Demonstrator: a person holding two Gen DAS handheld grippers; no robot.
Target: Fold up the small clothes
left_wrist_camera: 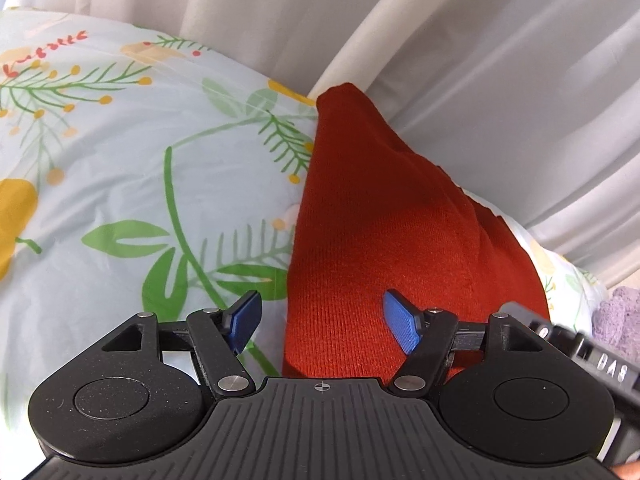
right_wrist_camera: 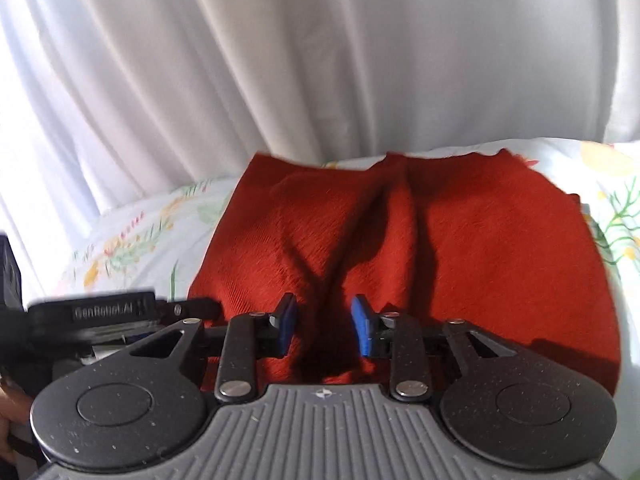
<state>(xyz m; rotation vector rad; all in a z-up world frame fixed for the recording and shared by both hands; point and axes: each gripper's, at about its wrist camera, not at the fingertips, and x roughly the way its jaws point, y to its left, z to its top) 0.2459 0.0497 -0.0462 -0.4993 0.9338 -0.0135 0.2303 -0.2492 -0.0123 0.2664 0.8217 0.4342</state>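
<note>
A red knit garment (left_wrist_camera: 400,220) lies flat on a floral bed sheet (left_wrist_camera: 120,160). My left gripper (left_wrist_camera: 324,324) hovers over the garment's near left edge. It is open wide: one blue pad is above the sheet, the other above the red knit, and nothing is pinched. In the right wrist view the same red garment (right_wrist_camera: 480,248) spreads wide, with a raised crease running up its middle. My right gripper (right_wrist_camera: 324,328) stands over the near end of that crease. It is partly open, and its blue pads are apart from the fabric below.
White curtains (left_wrist_camera: 480,40) hang right behind the bed, also filling the top of the right wrist view as curtains (right_wrist_camera: 280,60). A purple knit item (left_wrist_camera: 620,320) lies at the right edge. The right gripper's body (left_wrist_camera: 600,360) shows close beside my left gripper.
</note>
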